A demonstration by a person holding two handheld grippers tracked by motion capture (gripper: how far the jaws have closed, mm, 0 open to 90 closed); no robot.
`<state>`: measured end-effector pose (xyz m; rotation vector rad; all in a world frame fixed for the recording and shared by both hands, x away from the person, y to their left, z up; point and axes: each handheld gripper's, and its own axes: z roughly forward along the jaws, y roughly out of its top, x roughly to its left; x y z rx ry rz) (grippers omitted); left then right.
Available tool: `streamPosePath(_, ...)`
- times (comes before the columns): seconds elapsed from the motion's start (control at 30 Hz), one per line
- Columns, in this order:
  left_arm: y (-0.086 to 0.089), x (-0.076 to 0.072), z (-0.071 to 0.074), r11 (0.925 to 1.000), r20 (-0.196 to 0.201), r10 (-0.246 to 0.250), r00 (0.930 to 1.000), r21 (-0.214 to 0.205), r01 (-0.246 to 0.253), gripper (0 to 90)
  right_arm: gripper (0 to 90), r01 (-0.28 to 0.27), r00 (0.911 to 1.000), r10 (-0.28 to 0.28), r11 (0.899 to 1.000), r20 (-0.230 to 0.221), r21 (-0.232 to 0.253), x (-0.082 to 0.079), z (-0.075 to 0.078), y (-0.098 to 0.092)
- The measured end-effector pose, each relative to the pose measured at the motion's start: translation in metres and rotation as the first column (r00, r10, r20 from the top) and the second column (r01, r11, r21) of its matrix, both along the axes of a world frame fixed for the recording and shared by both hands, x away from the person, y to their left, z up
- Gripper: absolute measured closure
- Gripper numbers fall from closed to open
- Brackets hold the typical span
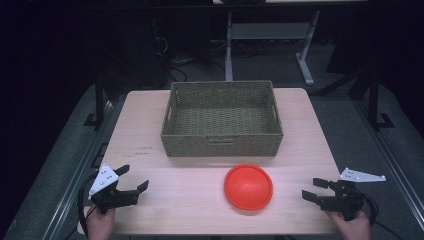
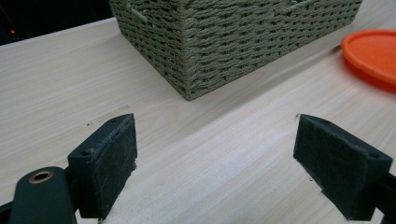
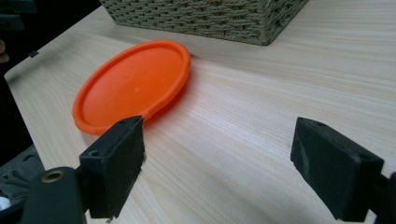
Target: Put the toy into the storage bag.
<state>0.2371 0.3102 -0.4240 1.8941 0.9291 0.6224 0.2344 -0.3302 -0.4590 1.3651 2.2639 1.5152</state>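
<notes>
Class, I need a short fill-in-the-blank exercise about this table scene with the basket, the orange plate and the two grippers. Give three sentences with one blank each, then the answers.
1. The woven basket has ______ inside it.
2. The orange plate lies on the table between the basket and the table's ______ edge.
3. The left gripper and the right gripper both have their jaws ______.

Missing words: nothing; near; open
</notes>
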Motion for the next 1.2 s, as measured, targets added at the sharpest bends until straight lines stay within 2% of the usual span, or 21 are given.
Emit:
streamPosePath(0.17,0.002,0.002,-0.002,0.9999,-0.010,0.005,0.9999,-0.009,-0.005,12.9,16.1,-0.017,0.9998,0.017,1.000,0.005,0.012,0.003,0.003,0.001)
streamPosePath(0.3,0.003,0.002,-0.002,0.9999,-0.010,0.002,0.9999,-0.012,-0.002,12.9,15.9,-0.035,0.9993,0.035,0.999,-0.008,0.011,0.005,0.007,0.006)
streamPosePath(0.4,0.003,0.002,-0.002,0.9998,-0.010,0.002,0.9999,-0.018,-0.002,12.8,15.0,-0.082,0.9966,0.082,0.997,-0.008,-0.004,0.009,0.015,0.017)
streamPosePath(0.43,0.003,0.002,-0.002,0.9998,-0.010,0.002,0.9999,-0.018,-0.002,12.9,15.0,-0.082,0.9966,0.082,0.997,-0.008,-0.004,0.009,0.015,0.017)
streamPosePath(0.47,0.001,0.002,-0.003,0.9998,-0.012,-0.005,0.9999,-0.018,0.005,12.8,15.1,-0.104,0.9942,0.104,0.994,-0.028,-0.017,0.012,0.019,0.023)
streamPosePath(0.7,0.000,0.003,-0.003,0.9999,-0.008,-0.007,0.9999,-0.011,0.007,12.9,15.2,-0.152,0.9872,0.150,0.987,-0.055,-0.043,0.023,0.030,0.036)
streamPosePath(0.73,0.001,0.003,-0.003,0.9999,-0.011,-0.005,0.9999,-0.014,0.005,12.9,15.2,-0.176,0.9834,0.174,0.983,-0.053,-0.056,0.027,0.034,0.041)
streamPosePath(0.9,0.000,0.001,-0.002,0.9999,0.002,-0.007,1.0000,-0.010,0.007,12.8,15.5,-0.207,0.9751,0.199,0.975,-0.097,-0.076,0.038,0.039,0.055)
streamPosePath(1.2,0.000,0.001,-0.003,0.9999,0.006,-0.008,1.0000,-0.013,0.008,12.8,15.5,-0.251,0.9628,0.238,0.963,-0.128,-0.102,0.053,0.045,0.075)
